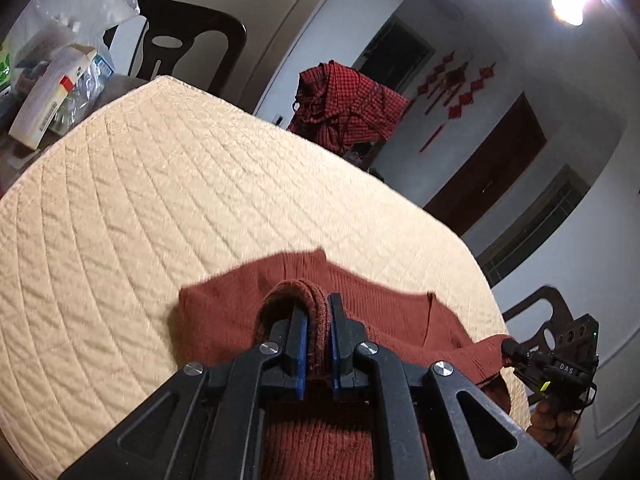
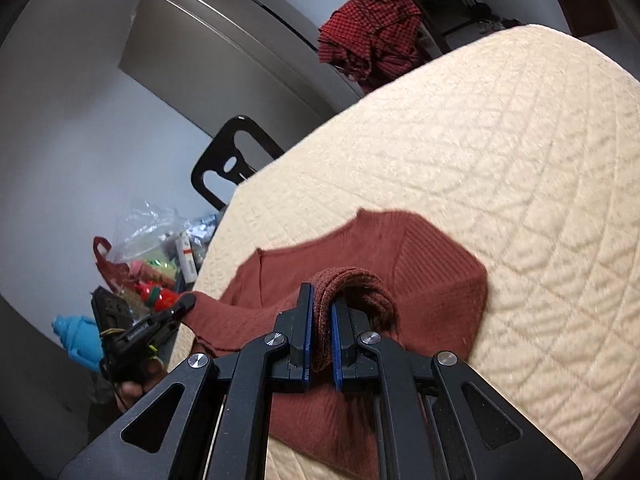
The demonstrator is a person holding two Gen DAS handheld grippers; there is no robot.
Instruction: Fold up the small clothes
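Judging by its drape, the sweater point(image 1: 372, 312) is rated soft, light and limp; its edge is clamped by both left gripper point(image 1: 318, 334) and right gripper point(image 2: 321, 326).

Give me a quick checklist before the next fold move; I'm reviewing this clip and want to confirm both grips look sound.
1. Left gripper pinching the rust-red sweater: ok, a fold of knit is clamped between its blue pads.
2. Right gripper pinching the same sweater: ok, knit is clamped between its pads.
3. Far part of the sweater lying flat on the cream quilted cover: ok.
4. Cover ahead of the sweater free for laying it down: ok.
5. Held edge level between the two grippers: cannot tell.
6. Clutter pile at the far corner clear of the sweater: ok.
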